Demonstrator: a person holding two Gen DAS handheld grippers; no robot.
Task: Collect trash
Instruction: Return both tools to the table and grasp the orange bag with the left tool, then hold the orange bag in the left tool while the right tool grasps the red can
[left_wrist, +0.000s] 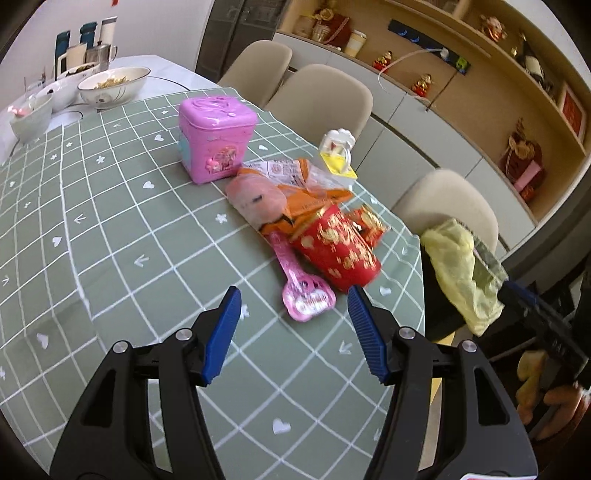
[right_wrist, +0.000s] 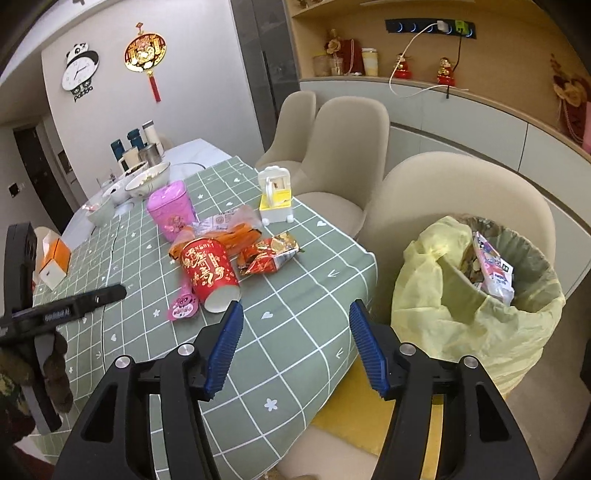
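my left tongs (left_wrist: 293, 299) stand wide and empty over the worktop (left_wrist: 110, 236), and the right tongs (right_wrist: 295, 314) are just as wide and empty, hanging over the worktop's near corner beside the bin (right_wrist: 476, 295).

going left to right across the cloth, the pink tin (left_wrist: 216, 138) and the white-and-yellow toy (left_wrist: 338, 153) stand behind the litter and look like keepers, though that is my guess. the trash lies in a loose heap near the right edge: a pale pink wrapper (left_wrist: 255, 197) over an orange bag (left_wrist: 314, 184), a pink foil packet (left_wrist: 306, 295) nearest my left tongs, a red cup (left_wrist: 338, 247) on its side, and a red-gold snack bag (left_wrist: 369, 221) just behind the cup.

the bin with its yellow liner already has a carton and scraps inside, so i judge the job begun but mostly still ahead: all five pieces remain on the worktop.

the right view alone shows into the bin, the cup's open mouth turned toward me, and an orange-and-white box (right_wrist: 53, 262) at the far left edge. the left view shows only a corner of the liner, but it gives the foil packet plainly, lying almost between my fingers.
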